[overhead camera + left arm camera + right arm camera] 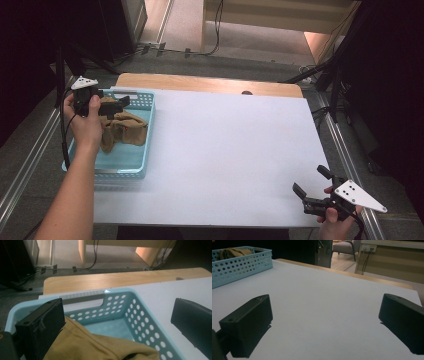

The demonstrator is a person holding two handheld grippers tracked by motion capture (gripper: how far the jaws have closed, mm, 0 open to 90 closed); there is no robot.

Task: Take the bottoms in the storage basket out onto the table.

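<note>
Where soft mustard cloth point(125, 131) lies crumpled, perforated blue basket point(142, 100), left tool point(114, 105) spread.

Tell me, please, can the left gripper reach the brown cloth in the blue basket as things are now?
Probably yes. The left gripper is open above the blue basket, and one jaw already sits beside the brown cloth. The basket has no lid and nothing covers the cloth.

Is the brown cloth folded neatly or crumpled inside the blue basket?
Crumpled. The brown cloth lies bunched in uneven folds in the blue basket, under the open left gripper.
</note>
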